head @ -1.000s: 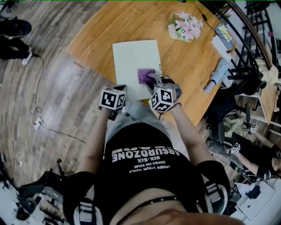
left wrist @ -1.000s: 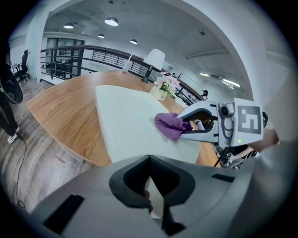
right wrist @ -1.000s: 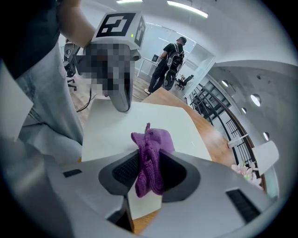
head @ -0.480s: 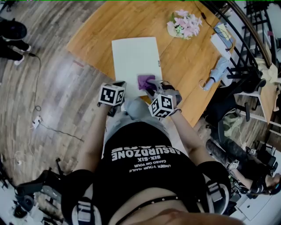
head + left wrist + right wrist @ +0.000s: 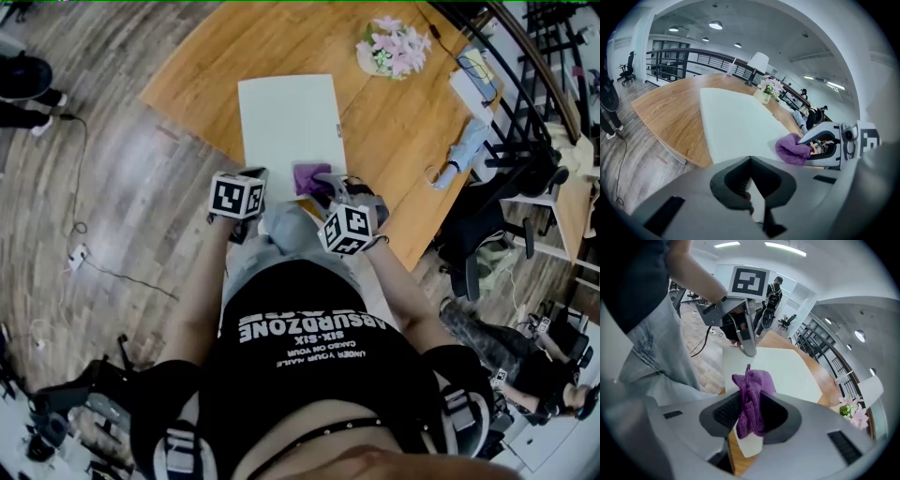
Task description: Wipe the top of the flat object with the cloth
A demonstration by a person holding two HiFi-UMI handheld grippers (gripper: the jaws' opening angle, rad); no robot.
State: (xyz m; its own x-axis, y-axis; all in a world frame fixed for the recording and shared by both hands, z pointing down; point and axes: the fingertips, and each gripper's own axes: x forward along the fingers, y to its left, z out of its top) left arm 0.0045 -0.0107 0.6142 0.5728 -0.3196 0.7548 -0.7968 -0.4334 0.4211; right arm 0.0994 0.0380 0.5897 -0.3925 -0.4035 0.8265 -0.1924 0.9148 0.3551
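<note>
In the head view, a flat white board is being carried by the wooden tabletop, with a bunch of pink flowers lying beyond the board's far right corner. A purple cloth is being pressed onto the board at its near right corner by the right gripper, while the left gripper is being held at the board's near left corner. In the left gripper view, that gripper's jaws are being kept drawn together, tips meeting, with only a thin white sliver showing in the slit behind them; whether the board's edge is being pinched cannot be told. The board is being shown stretching away ahead of them, and the cloth is being seen bunched on the board's near right part, touching the right gripper's jaws. In the right gripper view, the right jaws are being kept closed on the cloth, which is being squeezed into an upright purple fold between them, its free end lying on the board. The left gripper's tip is being seen resting on the board's near corner, across from the cloth.
</note>
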